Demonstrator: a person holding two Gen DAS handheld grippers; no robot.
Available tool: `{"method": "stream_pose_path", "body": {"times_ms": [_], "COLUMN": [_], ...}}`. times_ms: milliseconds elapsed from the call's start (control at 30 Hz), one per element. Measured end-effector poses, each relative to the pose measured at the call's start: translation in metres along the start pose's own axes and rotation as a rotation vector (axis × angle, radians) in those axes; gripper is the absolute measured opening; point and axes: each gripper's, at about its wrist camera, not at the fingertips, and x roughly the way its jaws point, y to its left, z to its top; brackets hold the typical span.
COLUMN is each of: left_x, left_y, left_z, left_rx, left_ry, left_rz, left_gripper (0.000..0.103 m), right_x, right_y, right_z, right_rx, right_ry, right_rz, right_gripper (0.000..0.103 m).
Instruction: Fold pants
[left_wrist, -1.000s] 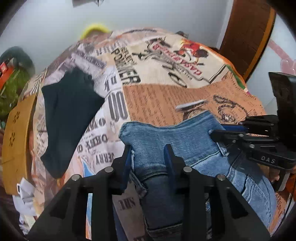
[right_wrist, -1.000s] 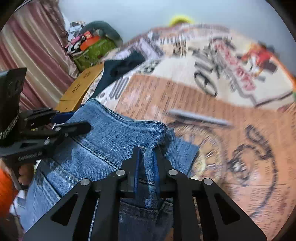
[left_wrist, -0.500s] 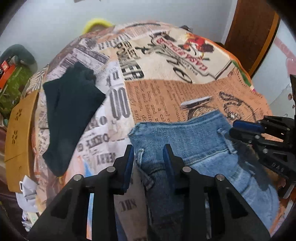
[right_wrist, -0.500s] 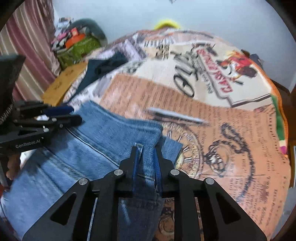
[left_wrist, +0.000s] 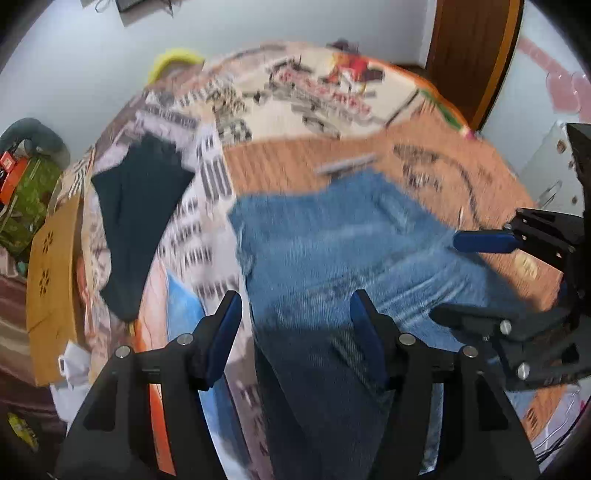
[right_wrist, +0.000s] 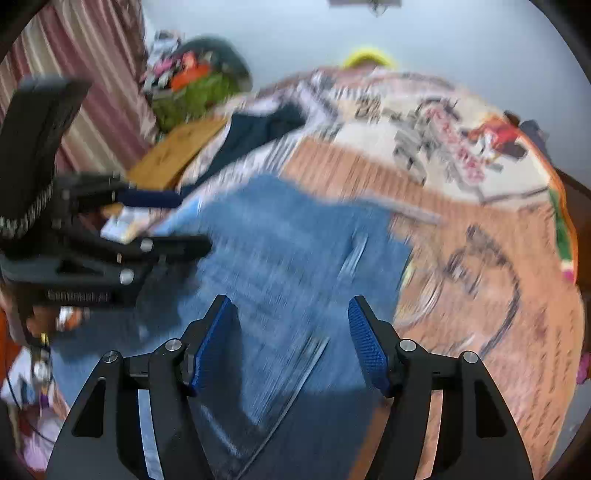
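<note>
We read no text: print on bedspread (left_wrist: 332, 99) and left gripper (right_wrist: 77, 295) label blurred.

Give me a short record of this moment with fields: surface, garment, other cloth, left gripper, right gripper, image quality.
surface: bed with a printed cover
garment: blue jeans lying on the cover, under both grippers
other cloth: dark garment to the left of the jeans, apart from them
left gripper: fingers wide apart, holding nothing
right gripper: fingers wide apart, holding nothing
image quality: both views blurred by motion
</note>
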Motion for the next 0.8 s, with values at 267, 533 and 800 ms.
{"method": "stream_pose_path", "body": {"times_ms": [267, 533, 800], "left_x": [-0.016, -0.039, -0.049], "left_y": [-0.015, -0.011, 0.003], "left_z": [-0.034, -0.07, -0.101], "left_rx": [0.053, 0.006, -0.076], "left_ry": [-0.047, -0.077, -0.074], "left_rz": [0.04, 0.049, 0.01], "left_gripper": [0.065, 0.065, 0.07], "right_x": [-0.019, -0.031, -0.036], "right_y": [0.002, -0.008, -0.025], "right_z": [-0.028, -0.063, -0.096], "right_rx": [-0.016, 0.069, 0.178], "right_ry": [0.006, -0.006, 0.005], "right_rz": [-0.024, 0.014, 0.059], "right_gripper": [0.066, 0.067, 0.071]}}
